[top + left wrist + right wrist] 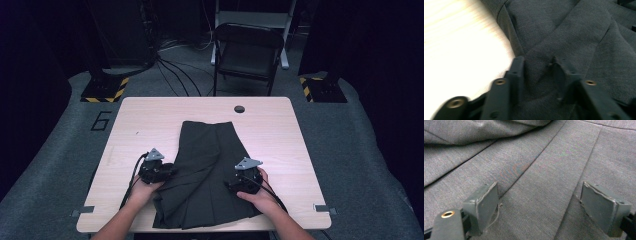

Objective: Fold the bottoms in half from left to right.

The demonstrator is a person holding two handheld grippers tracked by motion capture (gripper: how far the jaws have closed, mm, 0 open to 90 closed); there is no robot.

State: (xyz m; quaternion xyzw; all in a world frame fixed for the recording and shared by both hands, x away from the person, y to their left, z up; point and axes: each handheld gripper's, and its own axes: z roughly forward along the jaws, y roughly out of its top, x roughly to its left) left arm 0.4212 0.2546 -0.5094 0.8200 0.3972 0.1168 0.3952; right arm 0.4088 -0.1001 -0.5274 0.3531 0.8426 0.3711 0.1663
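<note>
Skirt (207,172), dark grey and pleated, lies flat mid-counter (150,115). High view: left tool (159,172) at the skirt's left edge, right tool (245,181) on its right side. Left tool view: jaws partly closed around a raised fold of skirt (564,37); contact unclear. Right tool view: jaws wide open, resting on pleats (544,182), gripping nothing.

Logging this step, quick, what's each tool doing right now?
Left tool: part closed, jaws astride a fold of the dark grey pleated skirt.
Right tool: open above it.
</note>
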